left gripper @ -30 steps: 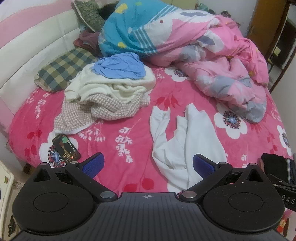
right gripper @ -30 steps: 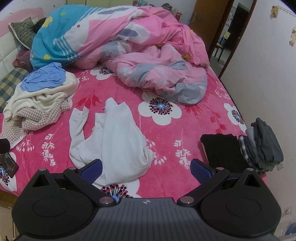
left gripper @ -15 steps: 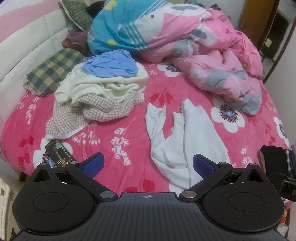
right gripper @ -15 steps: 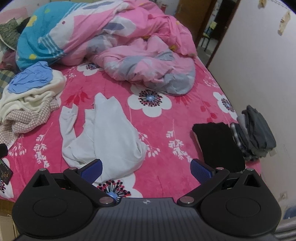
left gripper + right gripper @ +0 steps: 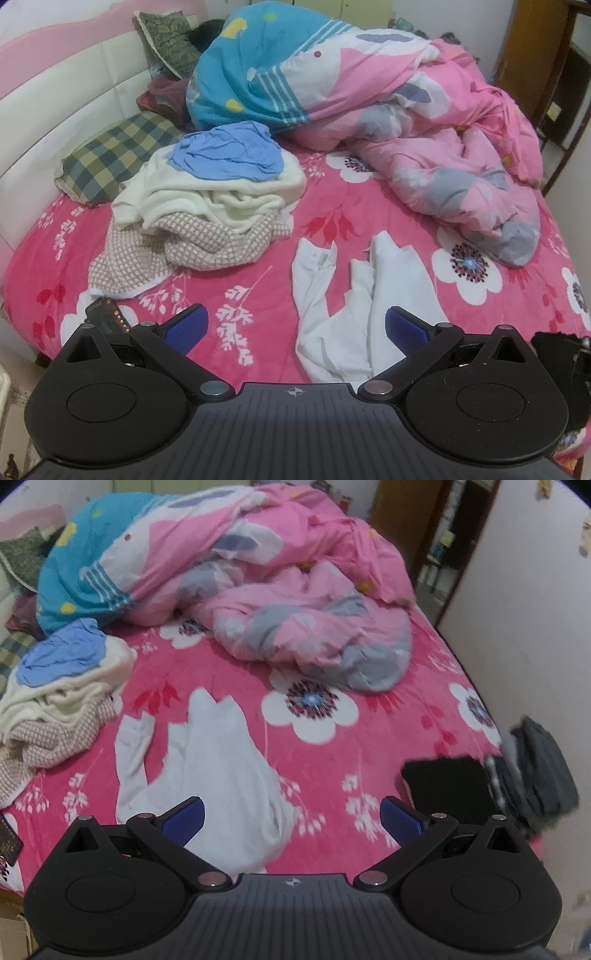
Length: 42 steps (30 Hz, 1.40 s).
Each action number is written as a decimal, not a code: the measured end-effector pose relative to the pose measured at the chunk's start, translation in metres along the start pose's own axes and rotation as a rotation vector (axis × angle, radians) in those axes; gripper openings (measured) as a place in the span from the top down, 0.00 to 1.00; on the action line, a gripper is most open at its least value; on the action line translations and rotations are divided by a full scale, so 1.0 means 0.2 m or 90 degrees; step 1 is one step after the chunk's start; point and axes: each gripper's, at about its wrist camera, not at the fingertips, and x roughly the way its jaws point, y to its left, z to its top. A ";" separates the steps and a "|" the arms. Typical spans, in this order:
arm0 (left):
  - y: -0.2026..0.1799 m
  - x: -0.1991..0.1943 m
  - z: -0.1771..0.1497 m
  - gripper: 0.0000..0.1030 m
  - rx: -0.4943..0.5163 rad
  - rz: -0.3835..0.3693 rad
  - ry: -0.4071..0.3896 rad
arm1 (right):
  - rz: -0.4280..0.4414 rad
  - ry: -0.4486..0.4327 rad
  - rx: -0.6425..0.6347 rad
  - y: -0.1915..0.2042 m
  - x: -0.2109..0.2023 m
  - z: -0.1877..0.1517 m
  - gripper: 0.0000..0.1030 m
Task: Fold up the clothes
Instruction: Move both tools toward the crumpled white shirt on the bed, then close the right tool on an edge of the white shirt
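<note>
While both grippers hover spread wide, white shirt [image 5: 354, 314] lies crumpled, long axis toward the duvet [image 5: 424, 122].

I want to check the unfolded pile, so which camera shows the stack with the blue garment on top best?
The left wrist view: the pile sits whole near mid-frame, with the blue garment, a cream layer and a checked fabric distinct. The right wrist view has it at the left edge, partly cropped and blurred.

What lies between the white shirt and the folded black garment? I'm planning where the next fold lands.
Only bare floral bedsheet separates white shirt from black garment, in the right wrist view.
</note>
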 end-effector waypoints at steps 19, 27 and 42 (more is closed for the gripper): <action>-0.19 0.60 -0.15 0.00 -0.033 0.065 0.065 | 0.265 -0.132 -0.105 -0.08 0.75 0.10 0.00; -0.26 1.03 -0.33 0.06 0.101 0.003 0.080 | 0.250 -0.050 -0.095 0.03 1.13 -0.09 0.10; -0.09 1.23 -0.58 0.58 0.182 -0.095 0.103 | 0.262 0.067 -0.291 0.58 1.40 -0.55 0.58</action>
